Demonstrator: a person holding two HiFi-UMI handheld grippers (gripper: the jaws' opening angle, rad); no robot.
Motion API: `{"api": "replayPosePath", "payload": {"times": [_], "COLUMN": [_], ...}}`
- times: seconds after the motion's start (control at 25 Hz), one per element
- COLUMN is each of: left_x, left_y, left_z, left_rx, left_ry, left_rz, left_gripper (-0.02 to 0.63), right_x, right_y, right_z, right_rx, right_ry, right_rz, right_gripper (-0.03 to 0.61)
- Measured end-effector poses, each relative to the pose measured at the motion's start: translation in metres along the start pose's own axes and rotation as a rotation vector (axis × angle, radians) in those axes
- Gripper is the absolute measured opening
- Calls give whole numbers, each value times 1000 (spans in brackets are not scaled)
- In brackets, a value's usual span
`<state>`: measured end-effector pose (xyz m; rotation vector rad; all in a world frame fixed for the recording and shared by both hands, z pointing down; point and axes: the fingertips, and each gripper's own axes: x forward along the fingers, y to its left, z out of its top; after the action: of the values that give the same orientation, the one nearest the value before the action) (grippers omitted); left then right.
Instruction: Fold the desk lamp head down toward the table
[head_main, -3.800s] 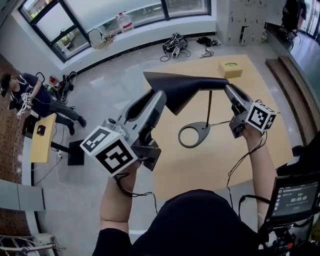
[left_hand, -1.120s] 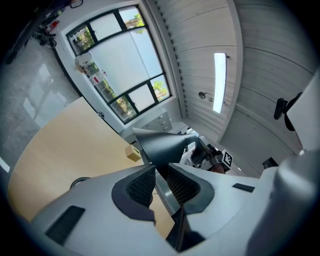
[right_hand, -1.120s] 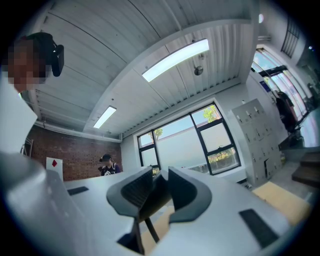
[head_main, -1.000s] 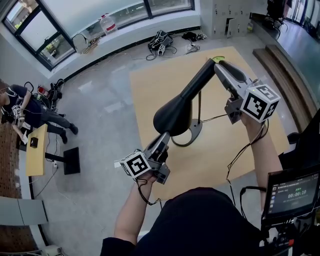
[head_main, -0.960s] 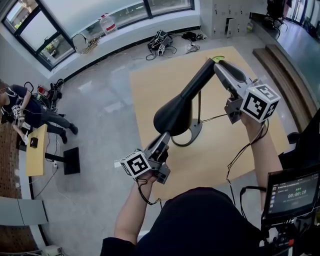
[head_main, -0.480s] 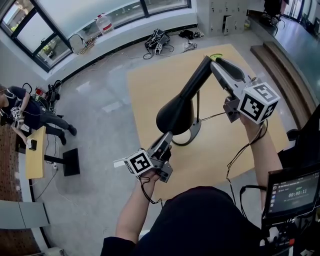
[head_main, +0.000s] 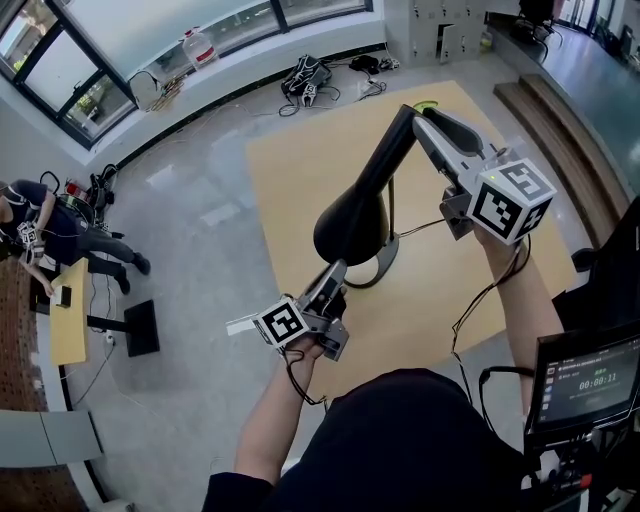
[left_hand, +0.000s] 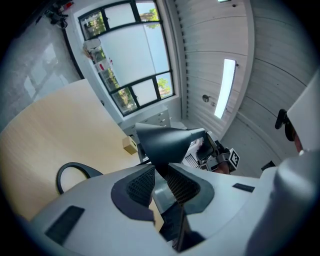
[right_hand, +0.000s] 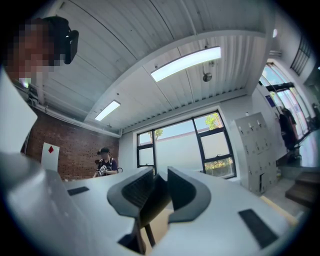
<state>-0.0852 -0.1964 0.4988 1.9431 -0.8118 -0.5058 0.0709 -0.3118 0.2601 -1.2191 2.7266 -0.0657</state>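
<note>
Left tongs (head_main: 335, 276) pinch the lamp head (head_main: 351, 224) (right tongs (head_main: 424, 118) closing on lamp arm (head_main: 386, 163)).

Overall level: bright, even daylight across all three views.
Main source: windows (head_main: 130, 25) along the far wall; panes wash out to near white in both gripper views.
Secondary source: ceiling light strips (right_hand: 186, 62), lit and clipped to pure white.
Glare: pale reflected patches on the floor (head_main: 215, 210) below the windows.
Shadows: weak and soft-edged on the table (head_main: 290, 170).
Dark items: lamp head (head_main: 350, 222) and lamp arm (head_main: 385, 160) render near black, with little surface detail.
Focus: head view sharp throughout; gripper views soft close to the lens, crisper further off.
Distortion: strong fisheye; straight window frames and ceiling lines bow.
Edges: dark rounded vignette in the corners of both gripper views.
</note>
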Motion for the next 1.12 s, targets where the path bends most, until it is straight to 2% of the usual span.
{"api": "replayPosePath", "payload": {"times": [0.16,0.76,1.12], "left_x": [3,10,15], "left_y": [3,3,7], "left_z": [-3,-5,-6], "left_rx": [-35,-32,-19], "left_ry": [0,20,21], "left_rz": [-7,-5,34], "left_gripper": [71,71,71], "right_x": [0,-2,0], "right_y": [0,-9,-18], "right_z": [0,0,-1], "right_rx": [0,19,27], "right_ry": [-3,-19,-14], "right_rz": [-3,-21,-46], "right_gripper": [92,92,92]}}
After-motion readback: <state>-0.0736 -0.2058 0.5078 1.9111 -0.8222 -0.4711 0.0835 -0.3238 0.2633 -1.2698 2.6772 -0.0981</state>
